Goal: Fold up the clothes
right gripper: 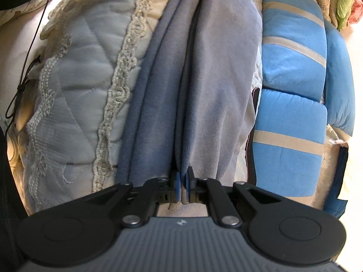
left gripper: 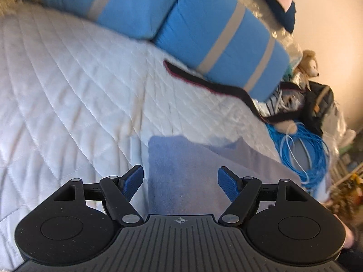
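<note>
I see the bed [left gripper: 68, 86], covered by a white quilted spread, filling the left wrist view from 9 to 12 o'clock. Two blue pillows [left gripper: 215, 34] with grey stripes lie at 12 to 2 o'clock. The grey-blue garment [right gripper: 204, 79] hangs in long folds at 12 o'clock in the right wrist view; its edge also lies on the bed ahead of the left gripper [left gripper: 180, 181]. A coil of blue cord [left gripper: 304, 154] sits at 3 o'clock. Left jaws stand wide, holding nothing. The right gripper [right gripper: 182, 182] has its jaws narrow, pinching the garment.
</note>
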